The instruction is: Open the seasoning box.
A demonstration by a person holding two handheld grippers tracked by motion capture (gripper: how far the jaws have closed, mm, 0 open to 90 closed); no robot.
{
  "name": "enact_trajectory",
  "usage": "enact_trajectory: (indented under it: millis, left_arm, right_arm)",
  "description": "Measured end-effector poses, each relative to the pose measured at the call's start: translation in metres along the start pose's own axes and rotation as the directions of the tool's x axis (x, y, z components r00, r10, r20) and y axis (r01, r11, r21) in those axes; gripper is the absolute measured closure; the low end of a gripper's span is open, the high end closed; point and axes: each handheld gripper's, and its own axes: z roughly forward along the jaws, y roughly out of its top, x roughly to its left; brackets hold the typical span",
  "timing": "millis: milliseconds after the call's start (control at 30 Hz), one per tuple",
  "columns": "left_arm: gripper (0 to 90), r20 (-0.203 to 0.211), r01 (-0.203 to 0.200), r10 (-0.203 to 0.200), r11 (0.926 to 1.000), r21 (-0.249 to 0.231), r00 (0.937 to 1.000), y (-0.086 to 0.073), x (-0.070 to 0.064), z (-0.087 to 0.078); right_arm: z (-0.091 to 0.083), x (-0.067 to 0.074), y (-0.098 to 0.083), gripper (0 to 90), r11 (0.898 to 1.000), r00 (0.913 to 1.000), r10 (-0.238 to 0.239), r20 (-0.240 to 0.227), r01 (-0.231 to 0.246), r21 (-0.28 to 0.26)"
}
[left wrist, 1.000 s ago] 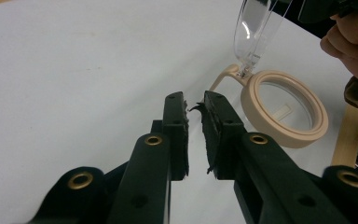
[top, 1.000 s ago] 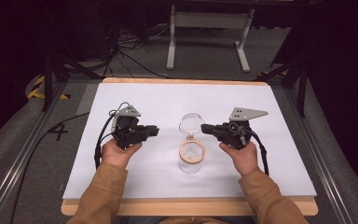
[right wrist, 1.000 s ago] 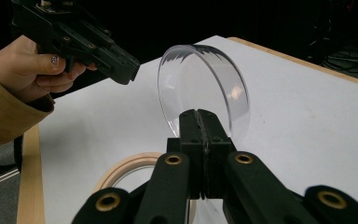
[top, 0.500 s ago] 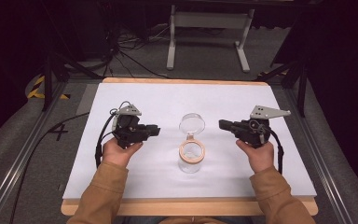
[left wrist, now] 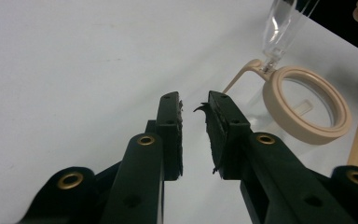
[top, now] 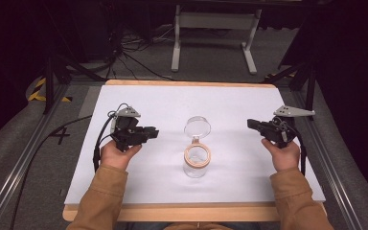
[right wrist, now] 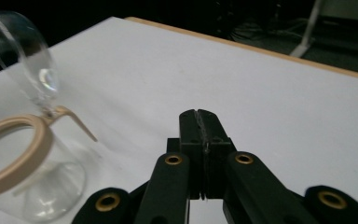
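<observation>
Holding both hands apart over the white desk [top: 139, 187], I have a clear glass jar [top: 197, 163] standing between them, its tan-rimmed mouth open and its hinged clear lid [top: 197, 127] tipped back upright. My left gripper [top: 148, 133] sits near the jar, fingers [left wrist: 170, 135] parted a little and gripping nothing. My right gripper [top: 254, 124] is farther off, fingers [right wrist: 191, 140] pressed together, empty. A careless nudge to that raised lid could, I judge, tip the light jar over.
</observation>
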Motion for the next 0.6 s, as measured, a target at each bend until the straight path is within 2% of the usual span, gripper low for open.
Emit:
enact_trajectory:
  millis: [100, 200, 300, 533, 600]
  left_arm:
    - [74.6, -0.028, 0.009, -0.009, 0.9999, 0.013, 0.9996, -0.002, 0.006, -0.001]
    - [74.1, -0.043, 0.023, -0.022, 0.9995, 0.02, 0.9988, -0.005, 0.012, 0.0]
    - [73.7, -0.033, 0.059, -0.059, 0.9981, 0.017, 0.9977, -0.008, 0.021, 0.001]
    - [73.2, -0.055, 0.086, -0.083, 0.9945, 0.059, 0.995, -0.014, 0.033, 0.01]
    - [73.1, -0.064, 0.092, -0.087, 0.9926, 0.08, 0.9942, -0.015, 0.035, 0.013]
  right_arm:
    - [-0.001, -0.013, -0.005, 90.0, 0.999, 0.9982, 0.034, 0.049, -0.036, 0.036]
    - [-0.001, -0.023, -0.009, 89.9, 0.996, 0.9944, 0.044, 0.096, -0.051, 0.068]
    - [0.001, -0.032, -0.015, 89.8, 0.992, 0.9892, 0.051, 0.138, -0.066, 0.104]
    - [0.014, -0.046, -0.029, 88.3, 0.974, 0.9808, 0.065, 0.184, -0.102, 0.201]
    - [0.019, -0.049, -0.034, 87.7, 0.965, 0.9786, 0.075, 0.192, -0.119, 0.232]
